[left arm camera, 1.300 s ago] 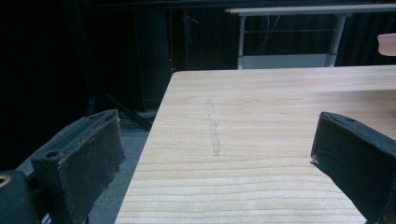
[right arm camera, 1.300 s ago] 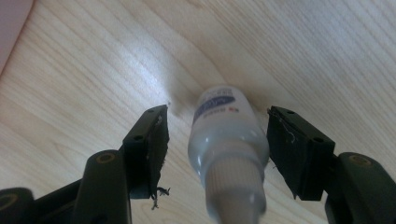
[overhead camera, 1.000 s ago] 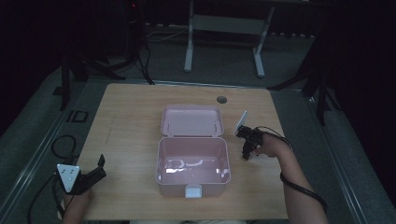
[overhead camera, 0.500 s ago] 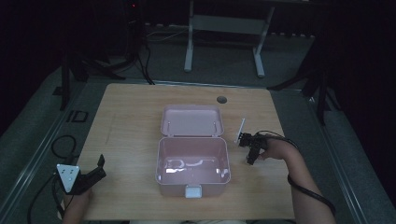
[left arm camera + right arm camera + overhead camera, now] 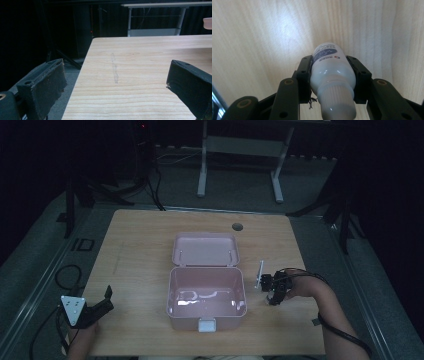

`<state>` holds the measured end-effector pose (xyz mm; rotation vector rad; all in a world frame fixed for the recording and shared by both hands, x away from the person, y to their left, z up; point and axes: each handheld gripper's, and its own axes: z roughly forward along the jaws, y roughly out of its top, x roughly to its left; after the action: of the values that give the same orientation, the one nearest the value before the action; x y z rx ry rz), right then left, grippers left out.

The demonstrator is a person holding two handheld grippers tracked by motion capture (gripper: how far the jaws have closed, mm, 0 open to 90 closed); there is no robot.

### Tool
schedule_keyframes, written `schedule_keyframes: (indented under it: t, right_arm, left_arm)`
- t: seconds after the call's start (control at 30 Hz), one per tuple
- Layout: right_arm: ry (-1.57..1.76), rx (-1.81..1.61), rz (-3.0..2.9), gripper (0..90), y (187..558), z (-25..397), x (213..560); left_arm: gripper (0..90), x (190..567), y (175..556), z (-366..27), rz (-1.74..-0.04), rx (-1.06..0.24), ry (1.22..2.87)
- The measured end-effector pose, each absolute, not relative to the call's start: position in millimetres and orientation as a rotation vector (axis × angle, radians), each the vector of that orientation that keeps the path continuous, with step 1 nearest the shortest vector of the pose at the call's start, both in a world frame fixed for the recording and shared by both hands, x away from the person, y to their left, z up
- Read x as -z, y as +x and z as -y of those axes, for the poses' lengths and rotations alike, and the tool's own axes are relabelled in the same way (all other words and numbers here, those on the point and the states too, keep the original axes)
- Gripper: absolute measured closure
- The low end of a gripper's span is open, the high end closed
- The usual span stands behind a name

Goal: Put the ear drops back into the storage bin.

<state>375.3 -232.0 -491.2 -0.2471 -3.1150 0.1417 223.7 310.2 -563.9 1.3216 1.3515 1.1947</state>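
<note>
A pale wooden counter [image 5: 140, 250] carries an open pink box [image 5: 206, 296] at its centre, the lid [image 5: 206, 250] lying flat toward twelve o'clock. A small round hole [image 5: 237, 226] sits near the far edge at about one o'clock. A faint scuff [image 5: 114, 67] marks the wood at nine o'clock.

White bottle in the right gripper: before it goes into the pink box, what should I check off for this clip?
1. Grip: right gripper has both jaws against the white bottle: ok.
2. Bottle clear of the table: cannot tell.
3. Pink box open, lid laid back: ok.
4. Box interior free of other items: ok, nothing but reflections visible.
5. Left gripper open at the near left edge, away from the box: ok.
6. Bottle cap tight: cannot tell.
</note>
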Motion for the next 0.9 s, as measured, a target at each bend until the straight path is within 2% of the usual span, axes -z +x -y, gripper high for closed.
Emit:
schedule_keyframes:
  t: [0.6, 0.9]
  right_arm:
    - [0.056, -0.236, 3.126, 59.4, 347, 224, 470]
    - [0.060, -0.273, 3.118, 59.4, 347, 217, 461]
  left_arm:
    - [2.4, 564, 223, -312, -1.364, -1.192, 1.307]
    - [2.4, 564, 223, -312, -1.359, -1.187, 1.310]
